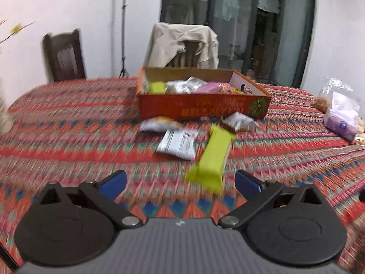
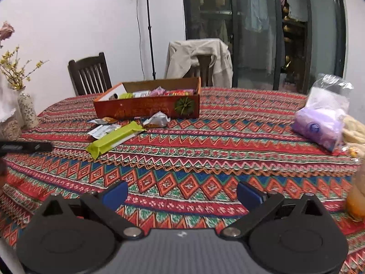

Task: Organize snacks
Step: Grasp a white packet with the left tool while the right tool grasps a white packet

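Though yellow print runs along the front of the orange box (image 1: 200, 107), none of it is legible. Both the left gripper (image 1: 180, 182) and right gripper (image 2: 182, 194) are spread wide, grasping nothing. The green snack bar (image 1: 212, 157) lies on the tablecloth (image 2: 205, 159) near the box, beside loose silver packets (image 1: 178, 143).

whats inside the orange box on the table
The orange box holds snack packets: a green one, silvery ones, a pink one and a red-yellow one. Its front wall hides the lower layers, so the full count cannot be seen.
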Demonstrator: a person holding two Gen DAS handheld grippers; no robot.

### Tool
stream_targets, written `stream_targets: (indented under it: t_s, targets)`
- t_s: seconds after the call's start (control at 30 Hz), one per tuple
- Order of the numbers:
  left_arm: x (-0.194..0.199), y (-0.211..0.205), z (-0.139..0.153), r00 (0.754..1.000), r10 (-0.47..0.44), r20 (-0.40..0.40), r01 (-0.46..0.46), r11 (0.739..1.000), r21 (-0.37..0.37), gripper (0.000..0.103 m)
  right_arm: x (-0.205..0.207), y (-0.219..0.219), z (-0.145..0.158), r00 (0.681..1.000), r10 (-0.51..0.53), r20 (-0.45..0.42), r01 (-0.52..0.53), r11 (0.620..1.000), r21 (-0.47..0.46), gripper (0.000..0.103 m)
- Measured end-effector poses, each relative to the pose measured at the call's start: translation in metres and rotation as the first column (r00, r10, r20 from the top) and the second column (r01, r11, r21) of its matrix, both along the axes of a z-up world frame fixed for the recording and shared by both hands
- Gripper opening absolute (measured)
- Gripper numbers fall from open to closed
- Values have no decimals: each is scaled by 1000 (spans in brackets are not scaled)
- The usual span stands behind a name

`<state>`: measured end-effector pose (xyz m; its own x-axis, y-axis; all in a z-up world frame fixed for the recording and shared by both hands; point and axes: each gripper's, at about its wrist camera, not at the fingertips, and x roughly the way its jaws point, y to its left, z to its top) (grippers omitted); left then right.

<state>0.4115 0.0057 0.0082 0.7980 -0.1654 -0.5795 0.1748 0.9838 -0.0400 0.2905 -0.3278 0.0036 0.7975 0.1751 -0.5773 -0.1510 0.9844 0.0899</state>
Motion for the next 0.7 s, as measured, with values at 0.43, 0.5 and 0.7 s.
stream_targets:
  t_s: [0.43, 0.5, 0.7]
  targets:
    - [124, -8, -50, 997, -13, -78, 13, 1000, -3, 81, 150, 53, -21, 997, 70, -34, -70, 997, 24, 100]
    - [125, -9, -58, 997, -24, -80, 25, 1000, 10, 78, 180, 65, -24, 997, 67, -26, -66, 998, 20, 98]
    - [119, -15, -60, 996, -80, -35, 82, 994, 68, 52, 250, 103, -41, 996, 87, 8, -87, 996, -26, 94]
